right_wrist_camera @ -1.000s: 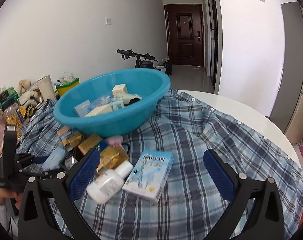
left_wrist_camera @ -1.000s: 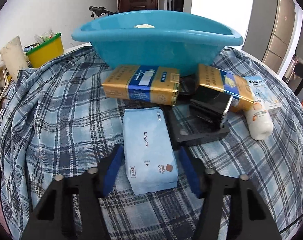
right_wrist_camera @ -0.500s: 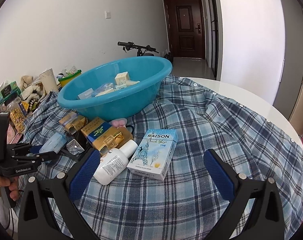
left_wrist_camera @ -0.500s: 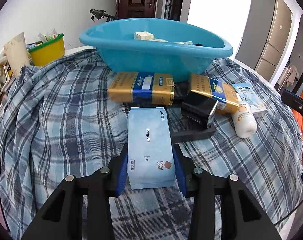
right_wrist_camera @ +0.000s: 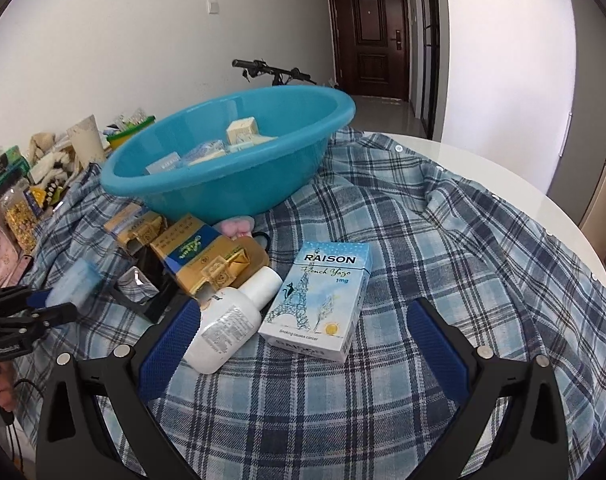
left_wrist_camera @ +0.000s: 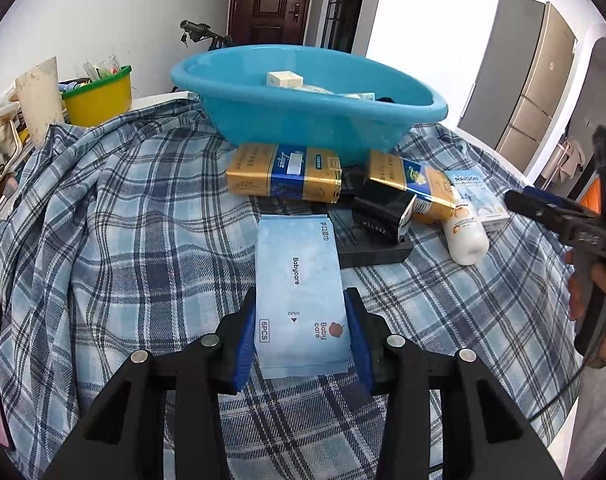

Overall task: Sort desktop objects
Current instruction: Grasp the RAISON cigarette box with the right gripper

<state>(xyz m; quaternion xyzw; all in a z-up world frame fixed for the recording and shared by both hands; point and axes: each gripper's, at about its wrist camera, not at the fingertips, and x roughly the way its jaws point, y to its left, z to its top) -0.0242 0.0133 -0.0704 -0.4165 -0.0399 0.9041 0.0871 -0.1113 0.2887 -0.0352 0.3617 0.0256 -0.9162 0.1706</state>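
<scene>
My left gripper [left_wrist_camera: 301, 330] is shut on a light blue wet-wipes pack [left_wrist_camera: 299, 280], its blue pads pressing both long sides; the pack's far end points toward the blue basin [left_wrist_camera: 303, 120]. In the right wrist view the same pack [right_wrist_camera: 77, 282] shows at the left, held by the left gripper [right_wrist_camera: 43, 304]. My right gripper [right_wrist_camera: 303, 336] stands open over the checked cloth, with a white bottle [right_wrist_camera: 231, 324] and a pale blue RAISON box [right_wrist_camera: 323, 300] lying between its fingers, untouched. The basin [right_wrist_camera: 231, 160] holds several small boxes.
Two gold-and-blue packs [left_wrist_camera: 283, 174] [left_wrist_camera: 415, 184] and a black box [left_wrist_camera: 379, 220] lie in front of the basin. A yellow tub [left_wrist_camera: 97, 98] and clutter sit at the far left. The white round table edge [right_wrist_camera: 563, 208] shows at the right.
My left gripper closed on the wipes pack and drew back with it slightly raised. My right gripper sank toward the bottle and RAISON box, which now sit between its fingers.
</scene>
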